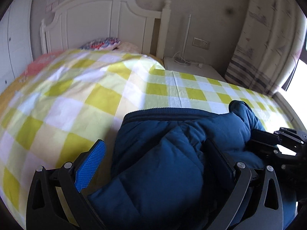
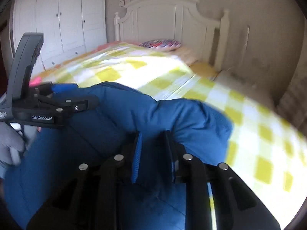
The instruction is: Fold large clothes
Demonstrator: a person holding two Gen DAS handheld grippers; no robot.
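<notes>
While on bed (image 1: 172,88) | jacket (image 1: 163,153) between spread left hand-held gripper (image 1: 155,159) | right hand-held gripper (image 2: 153,153) pinching it

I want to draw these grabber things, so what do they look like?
Each gripper is black, with angular linkage arms joined by round silver pins. The left gripper has blue pads with a bumpy texture on its fingers. The right gripper has blue pads too. Seen from the right wrist camera, the left one shows white lettering, GenRobot.AI, and a grey-gloved hand beside it.
</notes>
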